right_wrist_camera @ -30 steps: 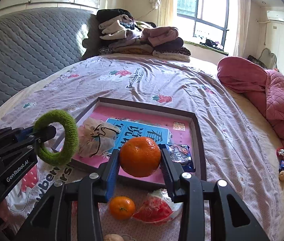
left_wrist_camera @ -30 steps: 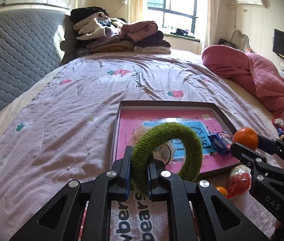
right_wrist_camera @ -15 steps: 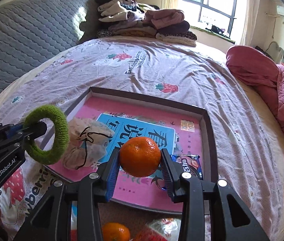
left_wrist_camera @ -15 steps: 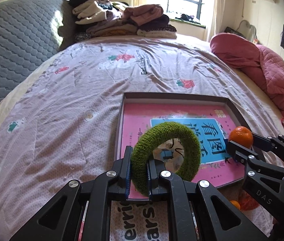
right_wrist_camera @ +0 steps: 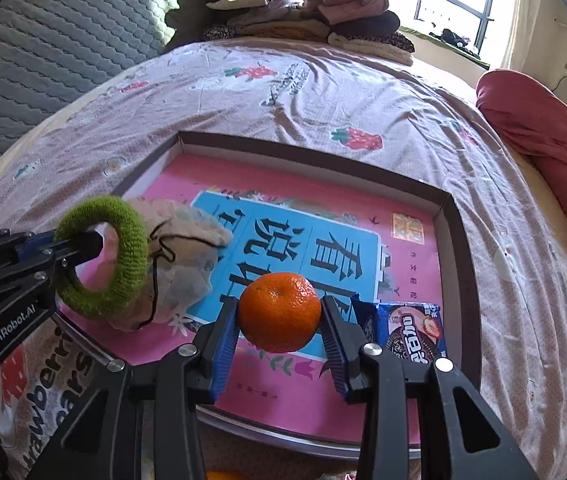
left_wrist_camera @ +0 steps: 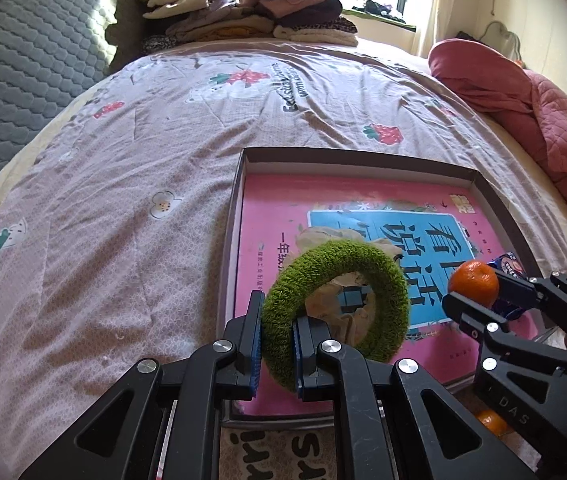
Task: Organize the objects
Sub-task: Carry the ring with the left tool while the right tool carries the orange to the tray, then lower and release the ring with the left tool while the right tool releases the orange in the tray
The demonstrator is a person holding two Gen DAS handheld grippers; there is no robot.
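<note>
My left gripper is shut on a green fuzzy ring, held over the near left part of a shallow dark-rimmed tray with a pink and blue printed bottom. The ring also shows in the right wrist view. My right gripper is shut on an orange, held above the tray's near middle. A crumpled beige pouch and a blue cookie packet lie in the tray.
The tray sits on a bed with a lilac strawberry-print sheet. Another orange lies on the sheet by the tray's near edge. Folded clothes are stacked at the far end, a pink quilt is at the right.
Both grippers have moved forward over the tray with their loads. The ring and the orange now hang above the tray's near part.
</note>
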